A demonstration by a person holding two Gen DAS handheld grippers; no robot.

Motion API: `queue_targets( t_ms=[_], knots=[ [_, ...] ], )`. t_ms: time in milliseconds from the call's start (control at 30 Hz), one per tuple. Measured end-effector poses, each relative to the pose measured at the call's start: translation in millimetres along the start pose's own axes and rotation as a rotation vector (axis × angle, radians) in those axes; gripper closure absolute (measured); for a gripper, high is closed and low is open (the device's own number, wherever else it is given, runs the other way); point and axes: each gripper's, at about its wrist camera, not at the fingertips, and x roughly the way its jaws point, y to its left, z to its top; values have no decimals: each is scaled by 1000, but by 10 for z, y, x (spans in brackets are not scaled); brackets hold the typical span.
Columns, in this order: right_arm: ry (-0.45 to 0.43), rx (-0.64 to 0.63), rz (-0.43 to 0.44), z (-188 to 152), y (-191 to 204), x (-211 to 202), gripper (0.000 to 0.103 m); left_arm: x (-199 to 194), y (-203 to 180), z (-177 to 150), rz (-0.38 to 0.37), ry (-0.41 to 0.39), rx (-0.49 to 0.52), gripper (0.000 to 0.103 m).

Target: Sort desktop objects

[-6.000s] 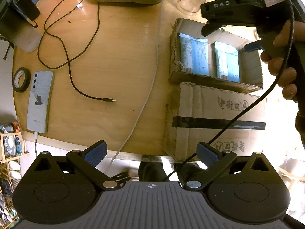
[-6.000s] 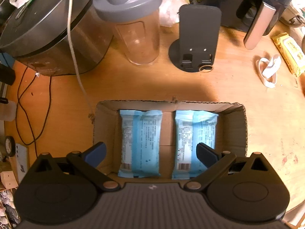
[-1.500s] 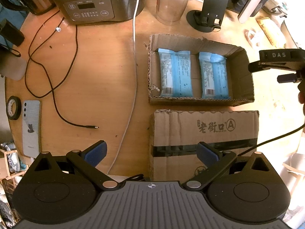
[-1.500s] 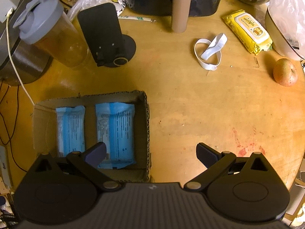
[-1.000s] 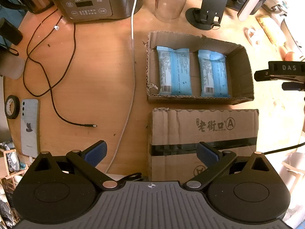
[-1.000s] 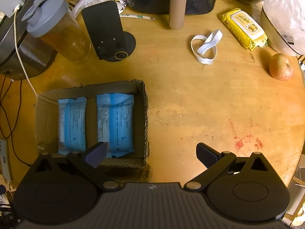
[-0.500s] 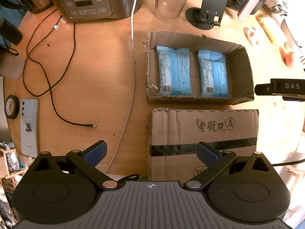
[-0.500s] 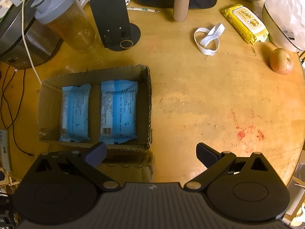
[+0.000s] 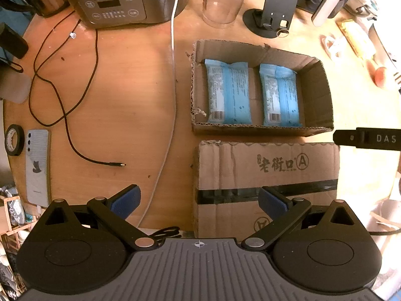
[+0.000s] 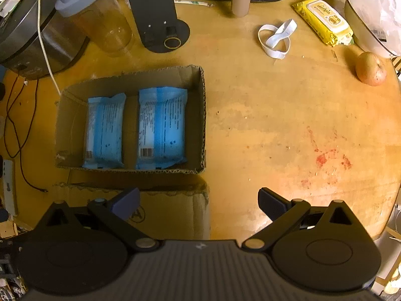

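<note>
A home, by the signs: round wooden surface (image 9: 120,95) crowded with a steel electric rice cooker (image 9: 117,2), clear plastic shaker cup with grey lid (image 10: 95,17), yellow wet-wipe pack (image 10: 323,20), ripe apple (image 10: 371,69), pale blue smartphone (image 9: 37,168).

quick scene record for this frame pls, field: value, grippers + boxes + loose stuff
left gripper: open, empty, above the table edge
right gripper: open, empty
open box: holds two blue packets, side by side, flat
taped box: closed, directly in front of the open box
loose on table: apple, yellow wipes pack, white band, phone, black cable
</note>
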Motion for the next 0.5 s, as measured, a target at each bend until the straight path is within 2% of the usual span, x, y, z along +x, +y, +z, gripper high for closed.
queue_targets(
  t_ms=[500],
  knots=[
    [13,1,13,-199,16,-44,0,3,-25,-15,0,-2,6,0]
  ],
)
